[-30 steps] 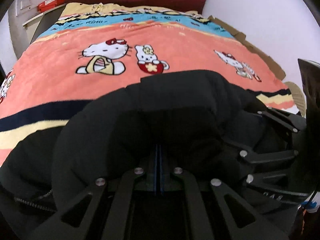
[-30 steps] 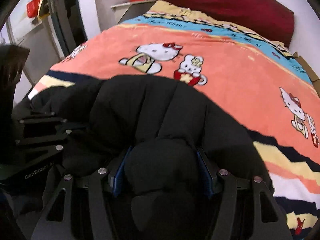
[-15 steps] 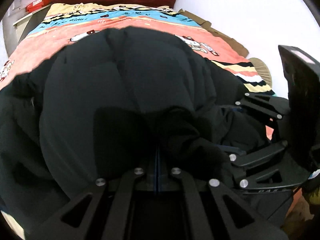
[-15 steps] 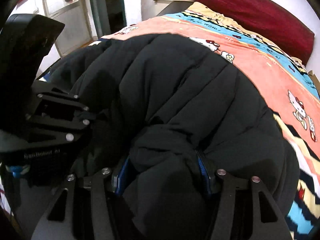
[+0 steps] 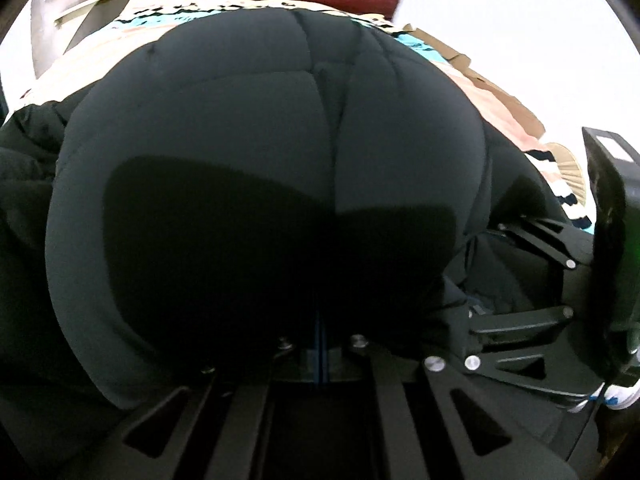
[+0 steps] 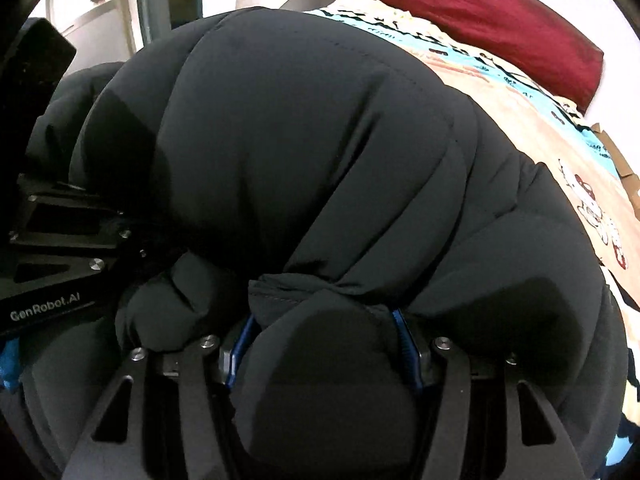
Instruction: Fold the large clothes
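And over it comes — the black quilted puffer jacket (image 5: 280, 152) now fills nearly both views, where a second ago the cartoon-cat print of the orange fleece blanket (image 6: 532, 128) lay wide open ahead of it. The padded bulk has swung up and forward, hiding most of the bed; only a strip of blanket and the dark red pillow (image 6: 480, 12) at the head end show past it.

The left hand-held gripper (image 5: 322, 340) is pinched right down, its blue pads together with a thin edge of the jacket caught between them and the fabric ballooning straight out from the tips. The right hand-held gripper (image 6: 324, 344) stands at a middling spread, clamped on a fat roll of the same jacket that bulges between its blue pads (image 6: 404, 340). Both hold the near edge, side by side, each visible at the edge of the other's view.

My read: this is the fold in mid-carry, the near half being brought over the far half. The jacket sits on the bed, lifted at the gripped edge. What's left looks like laying that edge down square; the puffy fill may well spring back.
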Motion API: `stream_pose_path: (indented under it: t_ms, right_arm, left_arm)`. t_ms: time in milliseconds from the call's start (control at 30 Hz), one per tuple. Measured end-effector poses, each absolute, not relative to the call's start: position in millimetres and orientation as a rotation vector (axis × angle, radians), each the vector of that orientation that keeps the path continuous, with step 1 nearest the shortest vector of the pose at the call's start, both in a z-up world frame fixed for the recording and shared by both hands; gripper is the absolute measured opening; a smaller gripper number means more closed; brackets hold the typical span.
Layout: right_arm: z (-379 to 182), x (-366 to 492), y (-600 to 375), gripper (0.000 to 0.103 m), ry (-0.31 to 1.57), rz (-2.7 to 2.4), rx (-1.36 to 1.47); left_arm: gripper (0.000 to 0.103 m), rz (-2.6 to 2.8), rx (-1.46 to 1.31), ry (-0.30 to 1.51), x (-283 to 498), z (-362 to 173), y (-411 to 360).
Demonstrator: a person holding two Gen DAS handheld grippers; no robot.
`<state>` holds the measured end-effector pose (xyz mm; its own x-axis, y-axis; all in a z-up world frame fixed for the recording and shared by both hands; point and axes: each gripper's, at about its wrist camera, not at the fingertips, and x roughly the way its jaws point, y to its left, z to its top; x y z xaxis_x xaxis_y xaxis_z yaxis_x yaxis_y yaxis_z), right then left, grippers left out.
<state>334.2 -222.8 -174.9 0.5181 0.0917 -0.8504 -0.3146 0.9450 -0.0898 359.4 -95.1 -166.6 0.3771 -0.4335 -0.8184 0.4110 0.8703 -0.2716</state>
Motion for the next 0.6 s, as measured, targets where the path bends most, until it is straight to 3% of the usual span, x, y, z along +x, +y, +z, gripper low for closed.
stream_pose_path:
  t_ms: [167,300,433,600]
  right_arm:
    - [-145,327,-234,0.060,1.020,0.294,-0.193]
    - [-115,304,-242,0.062,0.935,0.301,-0.195]
    - [-111,280,-256,0.063,0.913,0.299,-0.161]
    - [-155,287,-256,0.063,0.971,0.290,-0.181]
  left_arm:
    - [0.002,-0.568,-0.030,1.048,348,-134,-89]
    - [0.003,-0.620,-0.017,0.983,329,-101,-86]
    - [0.003,-0.625,0.034,1.010,319,-117,-92]
    - [0.004,-0.597,0.001,1.054,332,-151,-94]
